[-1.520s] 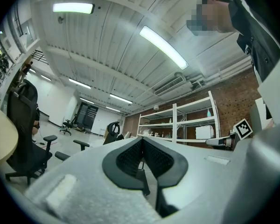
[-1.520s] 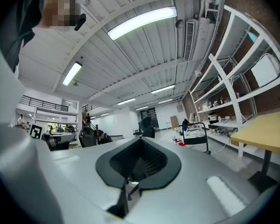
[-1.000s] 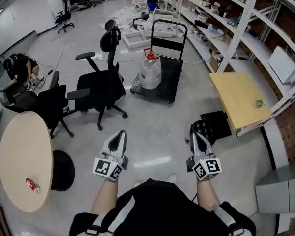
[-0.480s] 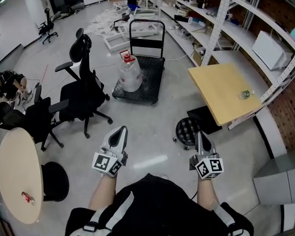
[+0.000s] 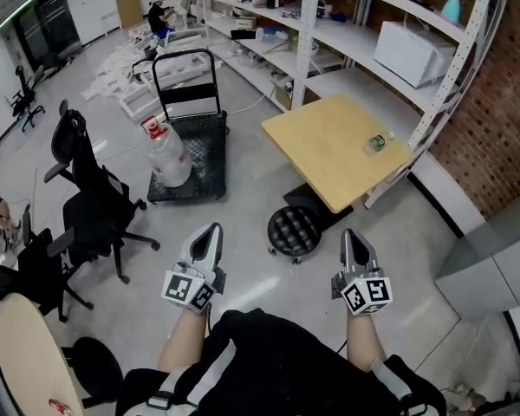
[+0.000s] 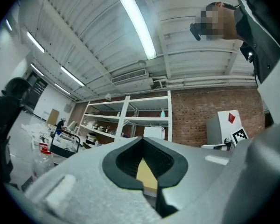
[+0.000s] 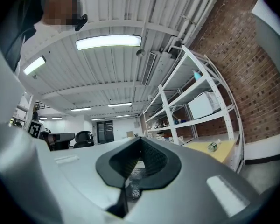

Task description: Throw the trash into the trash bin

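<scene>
While the small green-and-clear bottle [image 5: 377, 142] lies near the right edge of the square, pale wooden table [image 5: 321, 150], well apart ahead of both, the left tongs [image 5: 211, 231] and right tongs [image 5: 350, 236] are pinched together, empty.

Text: none legible.
Left gripper [image 5: 211, 230] cube [image 5: 189, 290]: b/w sq. marker, no letters.
Right gripper [image 5: 352, 235] cube [image 5: 367, 295]: same.
White box [image 6: 222, 129]: red diamond, no txt.

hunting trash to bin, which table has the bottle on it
The square wooden table by the shelving, bottle near its right corner; the round table shows none.
</scene>
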Available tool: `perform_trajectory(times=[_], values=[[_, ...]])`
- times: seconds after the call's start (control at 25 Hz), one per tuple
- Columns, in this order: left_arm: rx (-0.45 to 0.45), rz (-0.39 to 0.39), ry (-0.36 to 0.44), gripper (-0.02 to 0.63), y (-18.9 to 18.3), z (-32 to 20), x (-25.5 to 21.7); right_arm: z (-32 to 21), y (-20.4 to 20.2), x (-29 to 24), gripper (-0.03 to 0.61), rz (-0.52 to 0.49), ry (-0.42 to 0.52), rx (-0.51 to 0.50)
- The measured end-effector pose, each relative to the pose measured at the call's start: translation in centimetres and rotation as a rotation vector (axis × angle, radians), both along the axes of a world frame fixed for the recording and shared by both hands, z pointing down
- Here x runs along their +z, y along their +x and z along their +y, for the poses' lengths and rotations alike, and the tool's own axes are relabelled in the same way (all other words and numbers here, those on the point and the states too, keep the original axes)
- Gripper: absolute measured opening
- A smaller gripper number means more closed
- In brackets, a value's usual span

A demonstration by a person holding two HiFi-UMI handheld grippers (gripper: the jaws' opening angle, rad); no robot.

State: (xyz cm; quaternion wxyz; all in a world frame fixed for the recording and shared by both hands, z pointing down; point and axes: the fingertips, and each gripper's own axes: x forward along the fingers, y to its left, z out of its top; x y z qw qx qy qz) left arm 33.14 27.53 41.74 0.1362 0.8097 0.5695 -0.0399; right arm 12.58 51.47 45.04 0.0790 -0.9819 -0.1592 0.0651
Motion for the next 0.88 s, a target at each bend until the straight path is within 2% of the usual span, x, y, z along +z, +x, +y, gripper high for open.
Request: perform_trajectory(times=[0.16,0.32,0.48,0.64,0.88], values=[[0.101,0.013,0.033,0.002,-0.9,4.7,0.5,3.0,-2.5,1.2,0.006,0.001,0.032,0.088],[0.162,0.013,0.053,0.002,-0.6,8.1,1.4,5.3,-3.8,1.9,0.006,-0.013,0.043,0.161],[0.206,0.011,0.034,0.002,1.1,12.0,2.8,8.1,-3.4,2.4,0.006,-0.033,0.019,0.214],[0.261,0.008,0.023,0.003,3.3,16.5,2.8,11.2,-3.0,1.5,0.006,0.001,0.032,0.293],[0.334,0.016,0.000,0.002,6.6,22.6,1.9,14.8,0.3,-0.2,0.006,-0.019,-0.009,0.326]])
